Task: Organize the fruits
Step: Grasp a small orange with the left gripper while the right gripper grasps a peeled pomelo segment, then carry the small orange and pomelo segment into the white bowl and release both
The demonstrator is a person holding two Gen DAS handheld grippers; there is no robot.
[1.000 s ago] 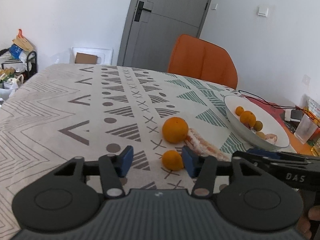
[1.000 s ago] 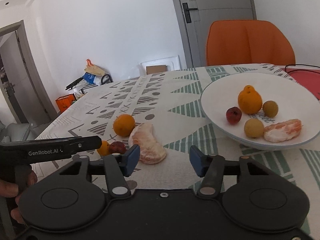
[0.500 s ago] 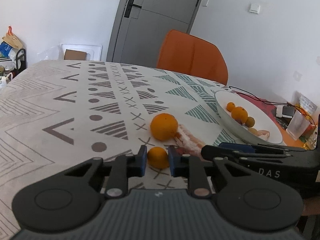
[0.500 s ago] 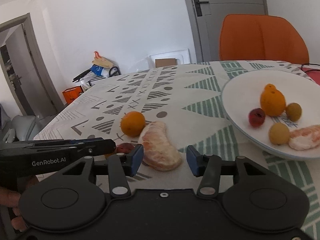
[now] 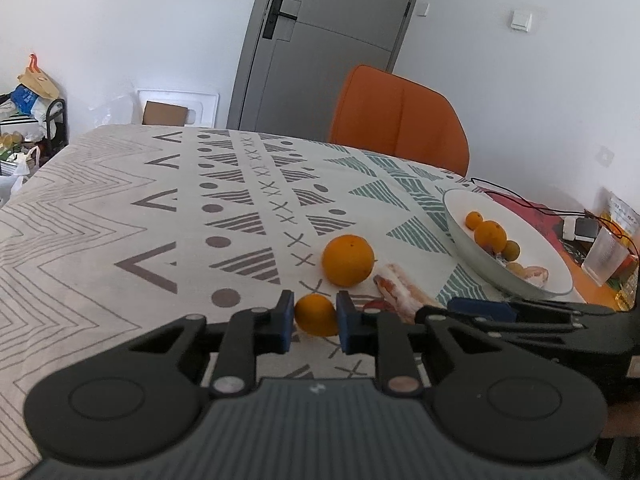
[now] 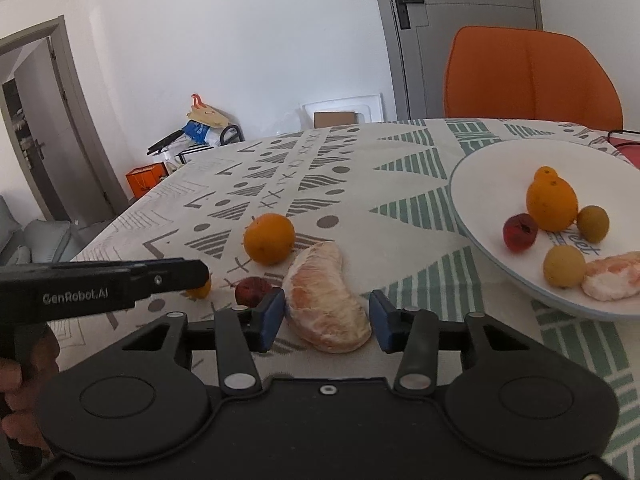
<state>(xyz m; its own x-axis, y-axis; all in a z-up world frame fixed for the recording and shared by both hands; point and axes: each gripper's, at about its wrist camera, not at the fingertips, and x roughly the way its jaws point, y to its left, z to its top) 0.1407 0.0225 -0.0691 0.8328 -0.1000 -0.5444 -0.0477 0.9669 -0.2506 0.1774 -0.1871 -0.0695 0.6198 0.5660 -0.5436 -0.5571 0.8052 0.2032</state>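
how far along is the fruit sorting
Roughly half. Six pieces already sit in the white bowl. The left gripper is shut on the small orange; the right gripper is open around the peeled segment. The big orange and red fruit are left on the tablecloth.

left claw (image 5: 316, 317): pads clamped on fruit | right claw (image 6: 327, 317): spread wide, low over table
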